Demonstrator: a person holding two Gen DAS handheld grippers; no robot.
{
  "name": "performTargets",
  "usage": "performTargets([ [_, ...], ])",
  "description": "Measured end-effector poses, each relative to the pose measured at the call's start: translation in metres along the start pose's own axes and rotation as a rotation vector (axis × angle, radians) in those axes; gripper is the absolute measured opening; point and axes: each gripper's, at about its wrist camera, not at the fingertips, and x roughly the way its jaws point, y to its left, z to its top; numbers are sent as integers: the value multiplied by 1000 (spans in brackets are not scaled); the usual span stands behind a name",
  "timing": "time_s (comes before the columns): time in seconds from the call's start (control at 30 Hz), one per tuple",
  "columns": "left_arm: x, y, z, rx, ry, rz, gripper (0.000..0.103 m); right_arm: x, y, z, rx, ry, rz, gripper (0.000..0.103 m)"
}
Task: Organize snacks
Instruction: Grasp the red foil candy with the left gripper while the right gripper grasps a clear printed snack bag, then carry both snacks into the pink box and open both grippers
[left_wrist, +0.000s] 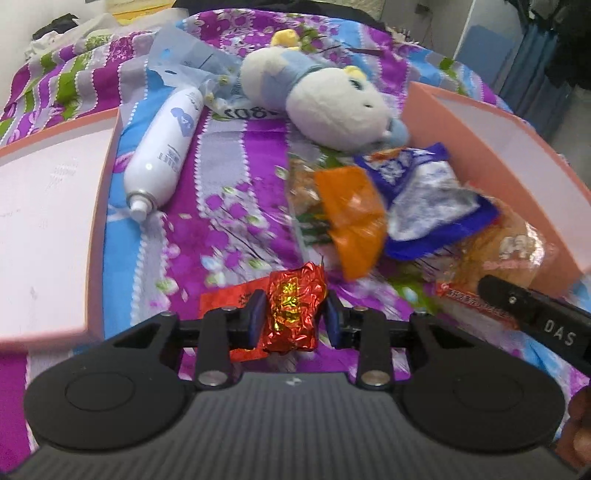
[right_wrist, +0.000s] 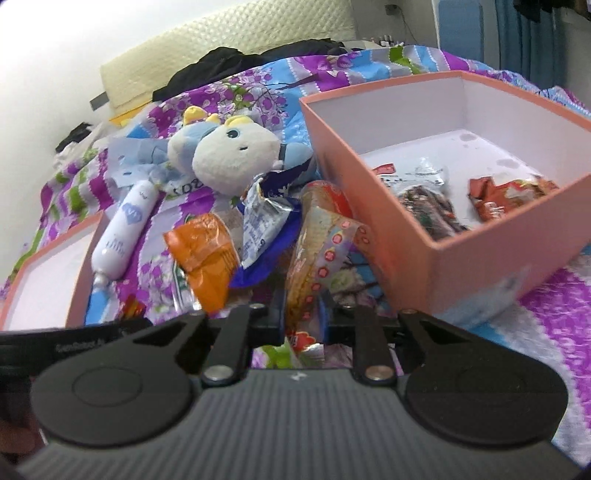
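1. Red foil candy (left_wrist: 293, 308) clamped upright between pads of left gripper (left_wrist: 295, 317), low over bedspread (left_wrist: 229, 206).
2. Long snack packet (right_wrist: 314, 254) pinched in right gripper (right_wrist: 304, 317), long axis pointing forward.
3. Pink box (right_wrist: 480, 254) just right of right gripper, clearly nearer to it; probably next drop there.

The snack pile (right_wrist: 236, 240) lies on the bedspread (right_wrist: 554, 306), just left of the open box (right_wrist: 480, 258). Two packets (right_wrist: 428, 206) lie in that box. Behind the pile rests the plush toy (right_wrist: 229, 158); to the pile's left lies the spray bottle (right_wrist: 122, 229), and left of the bottle lies the box lid (right_wrist: 48, 288).
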Motion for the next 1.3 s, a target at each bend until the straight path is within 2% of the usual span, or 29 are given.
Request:
performTargets([
  [0.27, -44, -24, -30, -43, -26, -1, 38, -40, -19, -12, -62, 20, 39, 20],
  [0.37, -63, -26, -35, -45, -49, 1, 38, -54, -21, -16, -82, 19, 57, 20],
  [0.6, -96, -34, -47, -70, -47, -18, 38, -85, -21, -19, -140, 4, 88, 20],
  [0.7, -112, -43, -47, -80, -44, -30, 38, -98, -22, -14, -123, 10, 97, 20],
  [0.93, -148, -71, -31, -64, -69, -56, 38, -135, -27, 2, -130, -31, 114, 20],
  [1.3, -172, -119, 24, -18, -146, -139, 38, -162, -49, 50, -107, -145, 86, 20],
])
